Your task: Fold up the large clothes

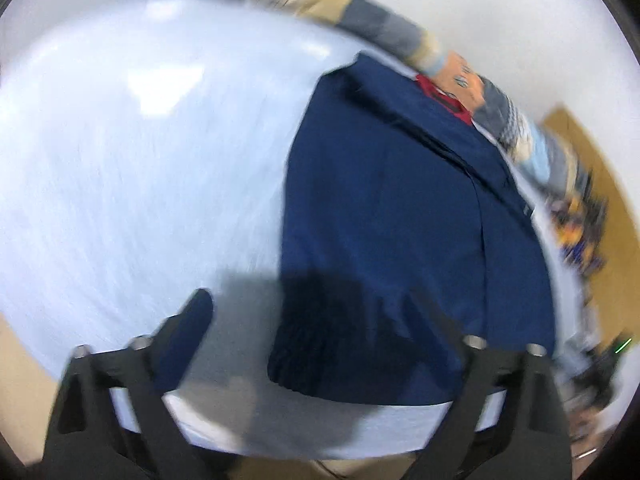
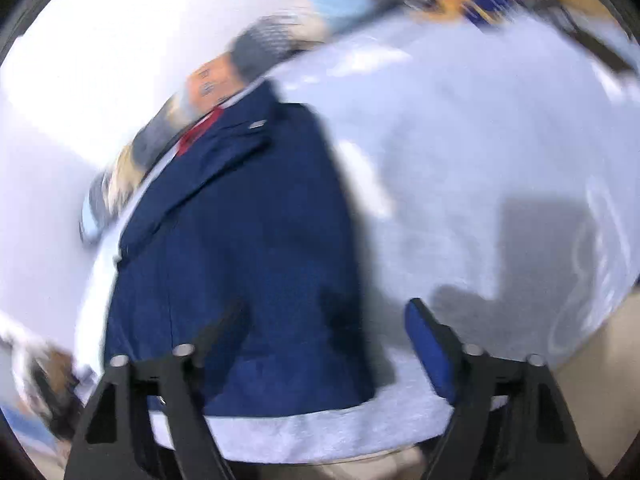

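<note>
Handling: navy jacket looks soft, floppy, light.
Hold: hem corners.
Left gripper: jaws apart, empty.
Right gripper: jaws apart, empty.

— How many garments lay on the white surface?

— One navy garment, folded, toward three o'clock in the left wrist view and nine o'clock in the right wrist view. One red scrap peeked out at its far end; I couldn't tell whether it was a separate piece.

— And along the far edge?

— One patchwork band of grey, tan, pale blue and orange, from twelve to three o'clock.

— Grippers?

— Two: the left gripper and the right gripper, each with two fingers, four in all.

— The clutter beyond?

— Too blurred to count.
</note>
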`<state>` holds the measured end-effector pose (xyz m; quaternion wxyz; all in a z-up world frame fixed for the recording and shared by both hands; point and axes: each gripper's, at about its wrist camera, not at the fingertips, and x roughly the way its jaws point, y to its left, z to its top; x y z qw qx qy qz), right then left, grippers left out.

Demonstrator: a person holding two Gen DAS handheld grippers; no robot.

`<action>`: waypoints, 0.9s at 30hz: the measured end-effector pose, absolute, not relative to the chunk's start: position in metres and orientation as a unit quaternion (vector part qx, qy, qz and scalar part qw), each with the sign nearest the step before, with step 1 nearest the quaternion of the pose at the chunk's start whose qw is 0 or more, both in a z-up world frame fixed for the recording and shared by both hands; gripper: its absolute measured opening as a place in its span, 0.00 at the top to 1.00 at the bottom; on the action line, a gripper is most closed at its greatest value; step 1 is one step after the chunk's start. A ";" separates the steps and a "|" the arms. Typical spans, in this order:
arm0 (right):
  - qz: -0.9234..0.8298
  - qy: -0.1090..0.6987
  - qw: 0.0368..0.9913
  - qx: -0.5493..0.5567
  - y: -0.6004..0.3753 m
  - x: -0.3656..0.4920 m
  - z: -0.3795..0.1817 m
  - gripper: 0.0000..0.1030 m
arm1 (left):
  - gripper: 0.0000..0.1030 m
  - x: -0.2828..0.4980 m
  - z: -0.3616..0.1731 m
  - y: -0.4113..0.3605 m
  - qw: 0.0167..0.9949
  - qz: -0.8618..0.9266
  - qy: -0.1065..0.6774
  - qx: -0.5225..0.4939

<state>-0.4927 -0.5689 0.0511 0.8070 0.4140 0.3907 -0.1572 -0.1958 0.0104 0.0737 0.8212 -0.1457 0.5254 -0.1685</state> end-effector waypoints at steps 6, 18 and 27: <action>-0.141 0.403 0.777 0.462 -0.571 -0.487 0.023 0.49 | 0.38 -0.191 0.055 0.015 0.793 -0.183 0.548 -0.191; -0.035 0.428 0.805 0.410 -0.518 -0.448 0.027 0.67 | 0.40 -0.196 0.062 -0.029 0.812 -0.217 0.537 -0.076; -0.059 0.417 0.786 0.452 -0.531 -0.465 0.020 0.63 | 0.21 -0.202 0.059 -0.043 0.823 -0.206 0.527 -0.041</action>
